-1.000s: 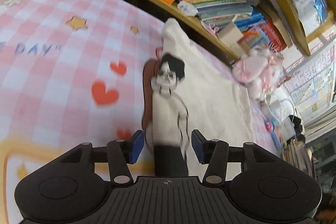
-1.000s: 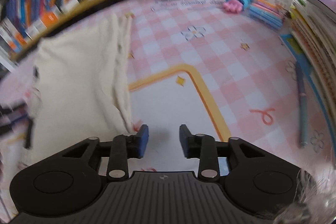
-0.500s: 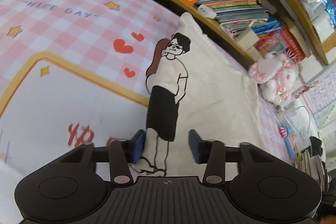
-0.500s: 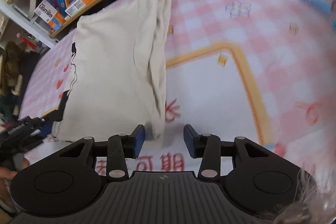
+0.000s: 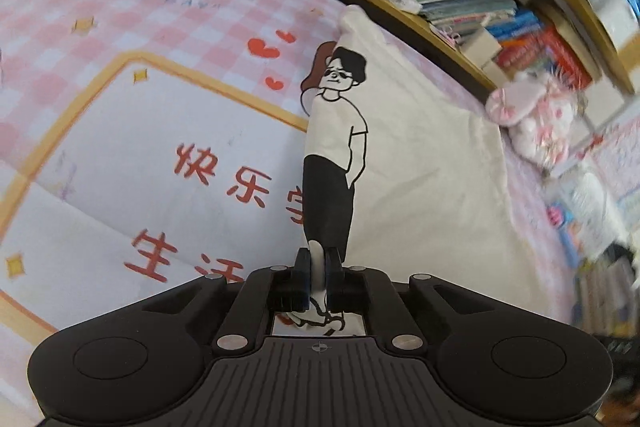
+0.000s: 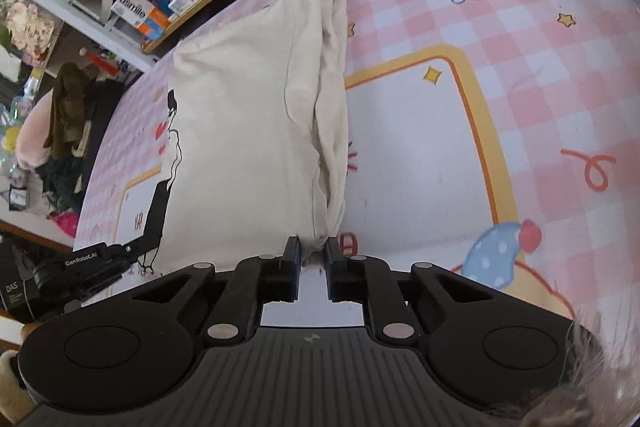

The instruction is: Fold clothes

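**Left wrist view: thin pinch on a folded shirt**

The cream shirt [image 5: 420, 163] lies folded lengthwise on the pink checked mat [image 5: 120, 27]. Left gripper [image 5: 318, 263] and right gripper [image 6: 313, 254] each pinch a near corner. Lifting unevenly could slip layers loose and undo the fold.

1. The garment [image 5: 420, 163] is cream, printed with a cartoon figure [image 5: 338, 147] in black outline: black hair, white tee, solid black trousers, a brown shape behind the head.
2. The tabletop cover [image 6: 540, 39] is pink-and-white check, with a white panel [image 5: 160, 147] framed in yellow-orange and carrying red characters, red hearts, yellow stars and a white flower.
3. The plush toy [image 5: 532, 115] is pink and white.
4. Both gripper bodies are black; the right gripper's fingers [image 6: 294, 259] show blue pads.
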